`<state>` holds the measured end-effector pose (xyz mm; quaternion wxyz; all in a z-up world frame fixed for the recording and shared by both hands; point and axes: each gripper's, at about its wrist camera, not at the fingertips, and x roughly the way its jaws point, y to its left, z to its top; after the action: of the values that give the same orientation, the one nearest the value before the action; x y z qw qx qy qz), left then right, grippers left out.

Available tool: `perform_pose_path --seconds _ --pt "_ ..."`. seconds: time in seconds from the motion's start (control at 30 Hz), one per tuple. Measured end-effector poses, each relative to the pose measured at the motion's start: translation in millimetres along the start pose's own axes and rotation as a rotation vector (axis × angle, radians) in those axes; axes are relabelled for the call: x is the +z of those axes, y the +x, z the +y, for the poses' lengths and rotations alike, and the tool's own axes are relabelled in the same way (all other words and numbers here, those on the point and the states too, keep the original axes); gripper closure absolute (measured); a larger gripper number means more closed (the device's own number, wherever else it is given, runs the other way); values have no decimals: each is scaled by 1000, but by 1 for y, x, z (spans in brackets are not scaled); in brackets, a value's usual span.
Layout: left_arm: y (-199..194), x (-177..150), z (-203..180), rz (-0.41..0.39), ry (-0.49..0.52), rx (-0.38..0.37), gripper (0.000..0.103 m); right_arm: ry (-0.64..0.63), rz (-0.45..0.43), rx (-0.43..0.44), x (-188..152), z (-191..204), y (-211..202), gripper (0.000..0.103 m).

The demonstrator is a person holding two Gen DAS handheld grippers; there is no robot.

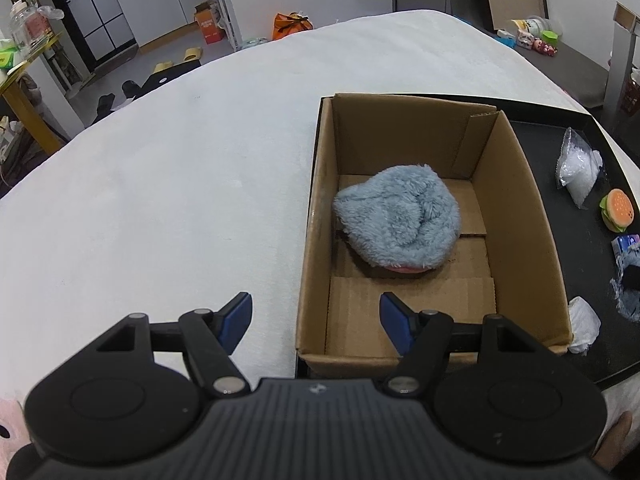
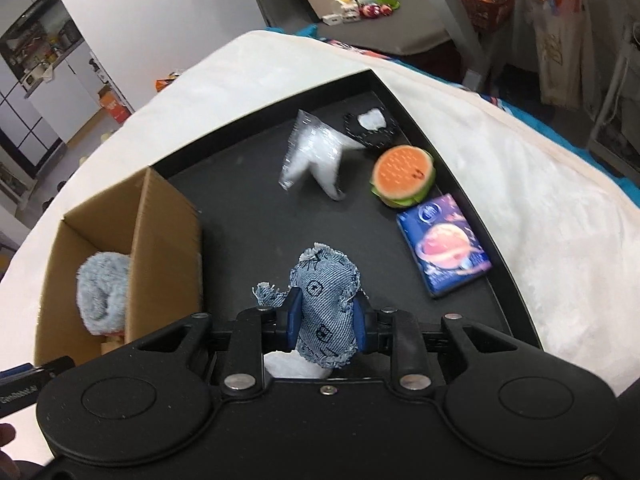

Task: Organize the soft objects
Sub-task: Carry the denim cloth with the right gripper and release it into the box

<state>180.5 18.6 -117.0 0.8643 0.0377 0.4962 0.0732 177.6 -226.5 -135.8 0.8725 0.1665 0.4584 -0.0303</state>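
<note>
Both right tongs [image 2: 325, 316] pinch the denim pouch [image 2: 324, 308]; left tongs [image 1: 316, 322] gape, empty.

**Right gripper clamped, left gripper spread**

Right gripper [image 2: 323, 322]: angled steeply down, blue pads [image 2: 294, 316] squeezing in from both sides on a denim pouch [image 2: 324, 312], which bulges up between them. Left gripper [image 1: 316, 322]: also pitched down, jaws wide apart, nothing between the blue fingertips [image 1: 236, 320]. A bit of a hand shows at the bottom left edge of the right wrist view [image 2: 6, 446].
</note>
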Motion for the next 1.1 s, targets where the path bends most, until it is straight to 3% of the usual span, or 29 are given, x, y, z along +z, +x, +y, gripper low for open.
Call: perform_pose_path --seconds 0.73,0.83,1.1 --pt "6 2 10 -15 -45 -3 38 -252 -145 138 25 85 -19 77" --pt "8 3 11 -15 -53 -12 44 -294 -145 162 27 97 -17 77" --pt "16 5 16 14 -101 -45 76 -420 -141 201 29 134 -14 76"
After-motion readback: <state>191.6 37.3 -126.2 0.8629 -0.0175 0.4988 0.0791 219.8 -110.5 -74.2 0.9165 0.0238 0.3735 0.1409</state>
